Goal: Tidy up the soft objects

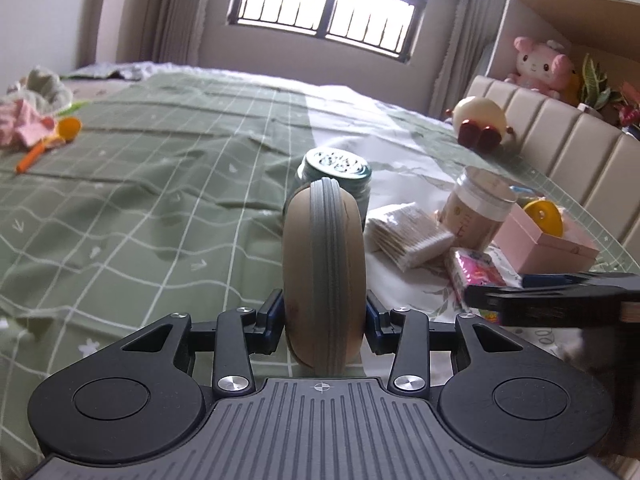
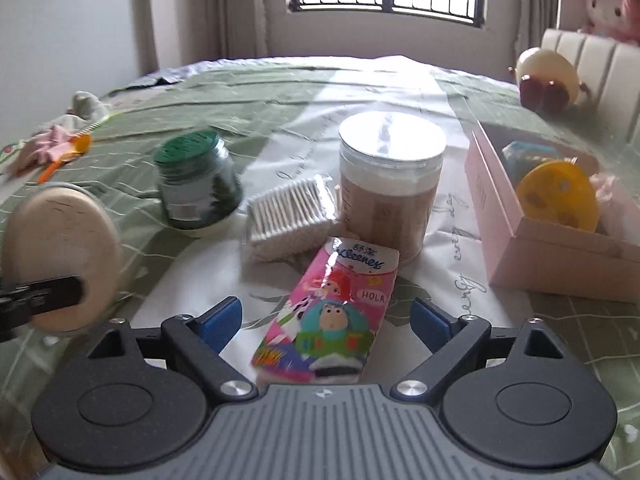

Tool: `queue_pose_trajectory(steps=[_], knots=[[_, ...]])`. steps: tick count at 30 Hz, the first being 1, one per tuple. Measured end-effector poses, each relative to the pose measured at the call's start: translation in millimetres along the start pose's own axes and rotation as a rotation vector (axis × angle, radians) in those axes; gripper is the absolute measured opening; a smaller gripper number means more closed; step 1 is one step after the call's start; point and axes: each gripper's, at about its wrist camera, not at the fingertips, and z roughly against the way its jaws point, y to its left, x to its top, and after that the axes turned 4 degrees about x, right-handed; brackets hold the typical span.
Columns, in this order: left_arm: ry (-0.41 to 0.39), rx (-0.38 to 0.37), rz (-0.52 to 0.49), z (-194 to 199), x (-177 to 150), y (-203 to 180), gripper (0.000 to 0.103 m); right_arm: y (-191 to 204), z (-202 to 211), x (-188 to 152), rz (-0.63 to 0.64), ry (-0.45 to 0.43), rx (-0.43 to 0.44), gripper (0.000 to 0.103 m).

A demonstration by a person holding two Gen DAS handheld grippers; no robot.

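Both grippers (image 1: 325, 320) (image 2: 326, 320) angled downward.

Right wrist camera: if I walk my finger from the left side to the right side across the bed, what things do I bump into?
Round tan case → green jar → cotton swabs → clear canister → pink box.

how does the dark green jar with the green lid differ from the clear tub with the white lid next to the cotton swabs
The dark green jar is dark and rounded with a ribbed green lid; the clear tub is a straight see-through cylinder with a flat white lid. The jar looks smaller and tilted in the right wrist view; the tub is taller and upright. The pack of cotton swabs lies between them. Both are lidded and rest on the bed.
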Motion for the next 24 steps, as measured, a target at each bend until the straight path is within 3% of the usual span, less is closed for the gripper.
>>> queue_pose_trajectory(steps=[5, 7, 9, 10, 18, 24], knots=[[-0.020, 0.006, -0.008, 1, 4, 2, 0.044, 4, -15, 4, 0.050, 0.014, -0.034, 0.092], [-0.040, 0.006, -0.018, 0, 7, 1, 0.044, 3, -16, 4, 0.046, 0.023, -0.017, 0.085], [-0.044, 0.012, -0.028, -3, 10, 0, 0.044, 1, -16, 2, 0.051, 0.041, -0.005, 0.066], [-0.042, 0.013, -0.027, -4, 11, 0, 0.044, 1, -15, 0, 0.054, 0.043, -0.003, 0.064], [-0.014, -0.009, 0.047, -8, 15, 12, 0.044, -6, 22, -16, 0.075, 0.020, 0.042, 0.054], [-0.014, -0.025, -0.044, 1, 10, -1, 0.043, -12, 65, -29, 0.111, -0.036, 0.025, 0.054]])
